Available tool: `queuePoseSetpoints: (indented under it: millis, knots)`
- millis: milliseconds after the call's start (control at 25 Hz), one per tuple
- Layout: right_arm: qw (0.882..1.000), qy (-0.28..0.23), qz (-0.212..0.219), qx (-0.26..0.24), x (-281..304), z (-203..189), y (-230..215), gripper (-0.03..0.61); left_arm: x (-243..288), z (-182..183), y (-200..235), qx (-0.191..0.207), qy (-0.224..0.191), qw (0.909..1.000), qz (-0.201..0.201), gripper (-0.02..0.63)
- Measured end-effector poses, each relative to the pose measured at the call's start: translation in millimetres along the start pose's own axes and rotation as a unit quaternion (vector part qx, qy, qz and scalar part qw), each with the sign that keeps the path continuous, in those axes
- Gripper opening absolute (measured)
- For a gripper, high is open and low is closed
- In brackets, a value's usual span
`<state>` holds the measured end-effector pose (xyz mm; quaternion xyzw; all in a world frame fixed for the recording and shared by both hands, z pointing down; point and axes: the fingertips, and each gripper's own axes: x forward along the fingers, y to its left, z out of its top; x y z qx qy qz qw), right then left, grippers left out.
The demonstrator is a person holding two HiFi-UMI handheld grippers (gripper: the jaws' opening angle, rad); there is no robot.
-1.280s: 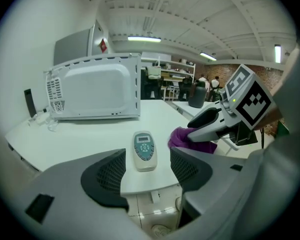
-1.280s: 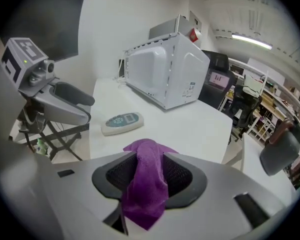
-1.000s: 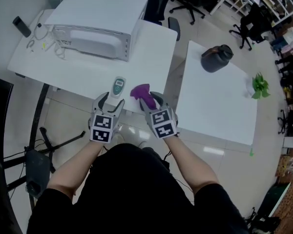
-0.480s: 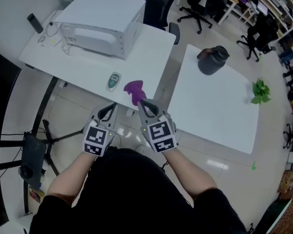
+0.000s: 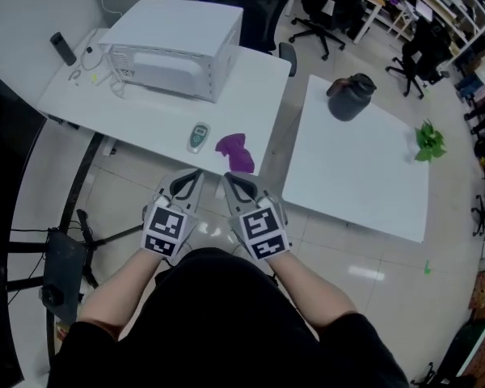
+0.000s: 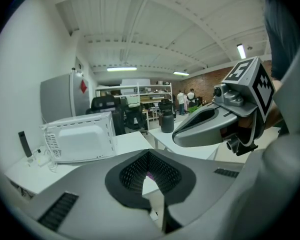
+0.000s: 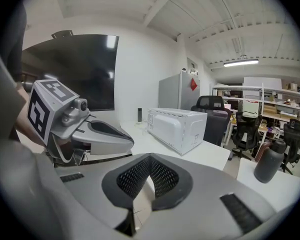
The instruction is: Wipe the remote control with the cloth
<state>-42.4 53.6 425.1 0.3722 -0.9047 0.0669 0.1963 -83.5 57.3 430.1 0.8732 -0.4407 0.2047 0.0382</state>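
Left gripper [image 5: 190,178]: jaws pressed together, nothing between them; held off the near edge of the white table [image 5: 145,115], touching nothing on it.

Remote control [image 5: 198,137]: ahead of the left gripper's tips and slightly to their right, apart from them; lying flat near the table's near edge, long axis pointing roughly away from the grippers; pale body, display end farthest off. Judged light, rigid, hard-shelled and smooth, so liable to skate across the tabletop under a wiping stroke; best pinned or pinched across the two long sides at the near end, away from display and buttons; moderate squeeze only.

Cloth [image 5: 236,152]: purple, bunched in a small heap; straight ahead of the right gripper's tips, near but not touching; just right of the remote control, with a narrow gap apparently between. Judged soft, limp, very light, unbreakable; best taken at a raised fold on top with a deep pinch, leaving a wad below the tips for wiping; shallow nip likely to slip off.

Right gripper [image 5: 230,178]: jaws just closed the last little way, now together, empty; level with the left gripper, just beside it.

Wiping judged not begun; neither item in hand.
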Motion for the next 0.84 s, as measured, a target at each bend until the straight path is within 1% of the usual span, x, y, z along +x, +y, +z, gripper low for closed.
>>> queuePoseSetpoints:
  millis: [120, 400, 840]
  knots:
    - [1.0, 0.0, -0.006, -0.003, 2, 5, 12, 0.015, -8, 1, 4, 0.003, -0.006, 1.0, -0.007, 0.003]
    - [1.0, 0.005, -0.019, -0.012, 3, 8, 24, 0.014, -17, -1, 3, 0.009, -0.014, 0.9997, -0.019, 0.003]
    - [1.0, 0.007, -0.023, -0.017, -3, 11, 25, 0.014, -22, 4, 1, 0.004, -0.018, 0.9996, -0.019, 0.003]
